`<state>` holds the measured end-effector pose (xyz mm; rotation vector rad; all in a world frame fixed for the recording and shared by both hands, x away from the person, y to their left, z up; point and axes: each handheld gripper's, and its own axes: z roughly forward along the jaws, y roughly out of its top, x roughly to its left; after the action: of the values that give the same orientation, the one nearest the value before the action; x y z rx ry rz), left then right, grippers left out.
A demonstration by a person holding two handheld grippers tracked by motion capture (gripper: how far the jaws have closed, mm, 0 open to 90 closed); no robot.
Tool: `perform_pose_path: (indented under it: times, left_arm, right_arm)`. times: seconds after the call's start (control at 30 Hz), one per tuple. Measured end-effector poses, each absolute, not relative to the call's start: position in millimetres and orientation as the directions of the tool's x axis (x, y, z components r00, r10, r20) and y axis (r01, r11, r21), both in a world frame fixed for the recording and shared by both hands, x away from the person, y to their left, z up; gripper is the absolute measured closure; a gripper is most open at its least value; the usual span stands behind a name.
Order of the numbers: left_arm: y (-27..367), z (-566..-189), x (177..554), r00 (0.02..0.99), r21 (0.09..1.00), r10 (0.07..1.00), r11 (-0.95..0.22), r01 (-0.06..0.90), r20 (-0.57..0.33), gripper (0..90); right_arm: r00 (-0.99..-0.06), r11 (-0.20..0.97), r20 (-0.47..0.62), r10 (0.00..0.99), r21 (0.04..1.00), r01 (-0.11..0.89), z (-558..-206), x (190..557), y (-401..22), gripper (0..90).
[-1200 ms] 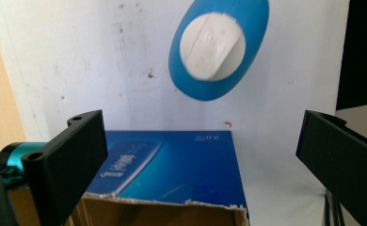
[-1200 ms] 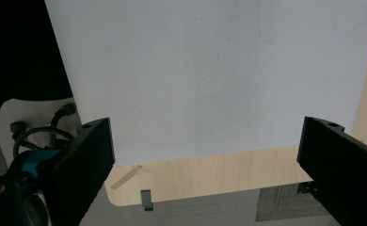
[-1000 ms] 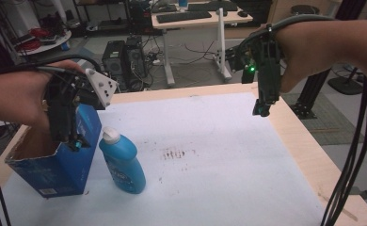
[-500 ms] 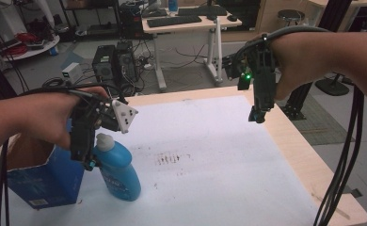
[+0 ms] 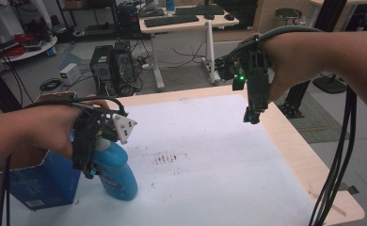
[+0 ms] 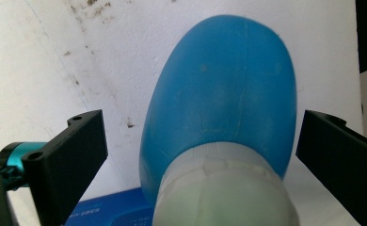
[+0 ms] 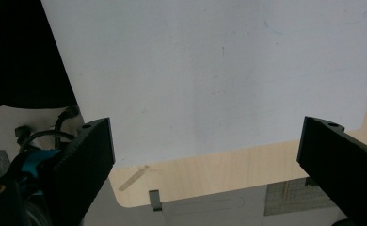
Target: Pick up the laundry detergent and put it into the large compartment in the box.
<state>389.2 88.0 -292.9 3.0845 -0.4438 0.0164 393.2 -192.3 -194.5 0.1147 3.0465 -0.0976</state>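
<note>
A stained white sheet (image 5: 205, 155) covers the wooden table (image 5: 308, 165).

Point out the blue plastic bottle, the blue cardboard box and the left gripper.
Blue plastic bottle (image 6: 228, 80): left gripper view, on its rounded body.
Blue cardboard box (image 5: 45, 181): high view, on its front wall.
Left gripper (image 5: 88, 172): high view, at the jaw tips.

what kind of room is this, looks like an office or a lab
Most likely a lab or workshop with office gear. Behind the table stands a desk with a keyboard, computer towers sit on the floor among loose cables, and a red cable coil lies on a side table.
</note>
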Motion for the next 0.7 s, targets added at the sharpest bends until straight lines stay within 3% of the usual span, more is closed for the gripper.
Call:
perform_pose_path:
  times: [0.7]
  left_arm:
    - [82.2,-301.8,387.7,0.951,0.009,-0.31,-0.951,-0.31,0.008,2.5]
  right_arm:
    - [-0.991,0.995,-0.115,0.071,-0.068,0.079,-195.5,394.3,-189.9,3.6]
